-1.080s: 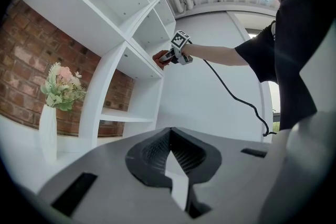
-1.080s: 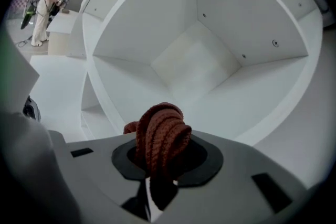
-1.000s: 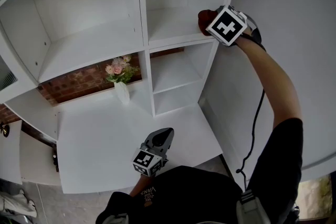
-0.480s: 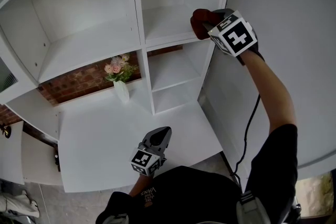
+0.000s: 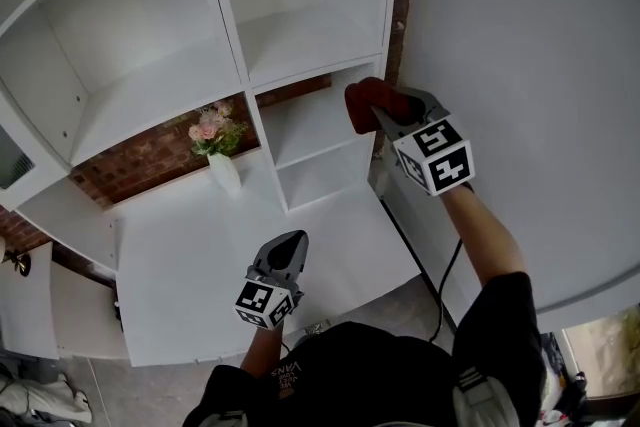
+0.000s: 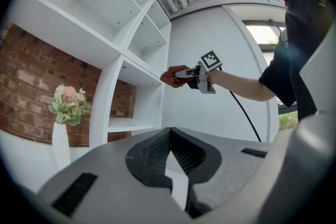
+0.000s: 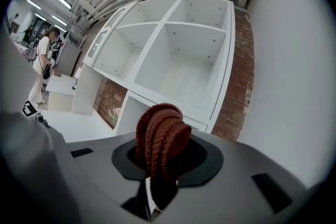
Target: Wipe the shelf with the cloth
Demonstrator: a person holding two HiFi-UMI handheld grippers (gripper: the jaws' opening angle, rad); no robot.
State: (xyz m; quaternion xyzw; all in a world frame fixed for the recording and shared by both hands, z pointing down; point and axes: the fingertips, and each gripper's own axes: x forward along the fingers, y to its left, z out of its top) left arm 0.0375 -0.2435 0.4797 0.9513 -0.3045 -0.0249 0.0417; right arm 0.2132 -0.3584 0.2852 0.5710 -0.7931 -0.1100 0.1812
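The white shelf unit [image 5: 300, 45] fills the upper part of the head view, with open compartments. My right gripper [image 5: 382, 115] is shut on a bunched red-brown knitted cloth [image 5: 363, 101]. It hangs in the air in front of the lower right compartment [image 5: 312, 123], apart from the shelf boards. In the right gripper view the cloth [image 7: 160, 136] stands up between the jaws, with the shelf unit [image 7: 178, 71] beyond it. My left gripper [image 5: 292, 242] is shut and holds nothing, low over the white desk top [image 5: 190, 265]. The left gripper view shows the cloth [image 6: 170, 77] at the shelf's front edge.
A white vase of pink flowers [image 5: 220, 155] stands on the desk against the brick wall [image 5: 140, 160]. A tall white panel [image 5: 520, 65] closes off the right side. A black cable [image 5: 447, 270] hangs from my right arm. A person [image 7: 42, 68] stands far off at the left.
My right gripper has come down and outward with the cloth, from the upper right compartment's board to in front of the lower one. The left gripper has hardly moved.
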